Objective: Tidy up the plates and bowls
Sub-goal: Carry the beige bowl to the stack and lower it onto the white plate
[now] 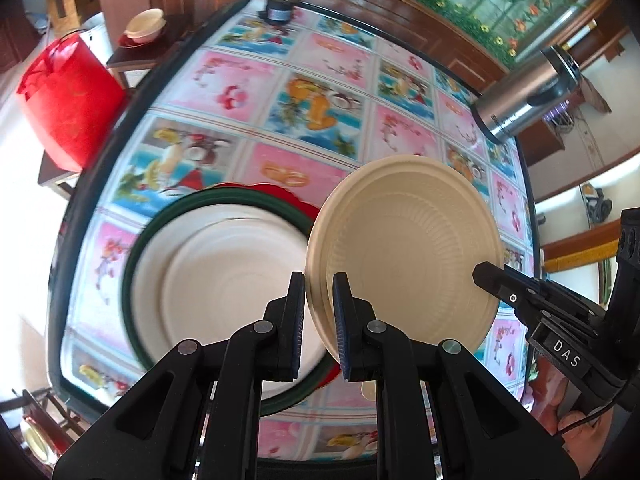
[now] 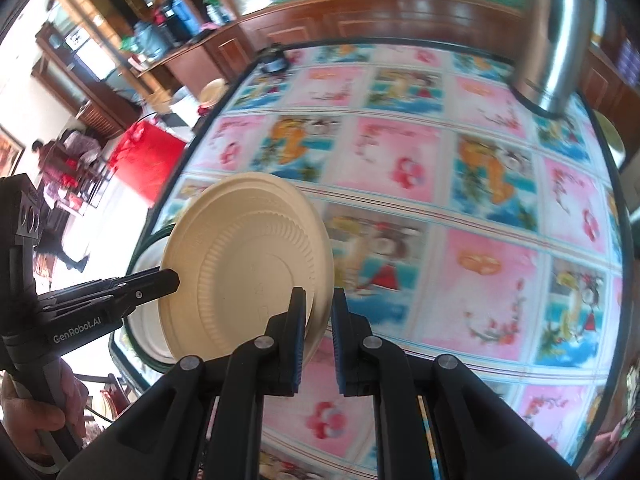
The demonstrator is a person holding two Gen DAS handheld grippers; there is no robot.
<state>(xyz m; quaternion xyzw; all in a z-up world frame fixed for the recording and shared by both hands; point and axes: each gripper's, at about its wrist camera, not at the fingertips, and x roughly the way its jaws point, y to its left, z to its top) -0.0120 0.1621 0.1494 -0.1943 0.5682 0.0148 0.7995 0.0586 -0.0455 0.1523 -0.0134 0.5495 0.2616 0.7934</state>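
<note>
A beige ribbed plate (image 1: 404,256) hangs tilted above the table, to the right of a stack. My left gripper (image 1: 319,280) is shut on its left rim, and my right gripper (image 1: 482,274) pinches the opposite rim. In the right wrist view the same beige plate (image 2: 248,256) shows its underside, with my right gripper (image 2: 318,294) shut on its edge and my left gripper (image 2: 174,276) at the far rim. The stack (image 1: 224,272) is white plates on a green-rimmed plate, with a red plate underneath. Part of the stack (image 2: 146,264) peeks out behind the held plate.
The flowered tablecloth (image 1: 304,112) covers a dark-rimmed table. A steel thermos (image 1: 524,100) stands at the far right, a small dark object (image 1: 280,6) at the far edge. Off the table are a red bag (image 1: 68,100) and a bowl on a stool (image 1: 146,26). A person (image 2: 52,160) sits far off.
</note>
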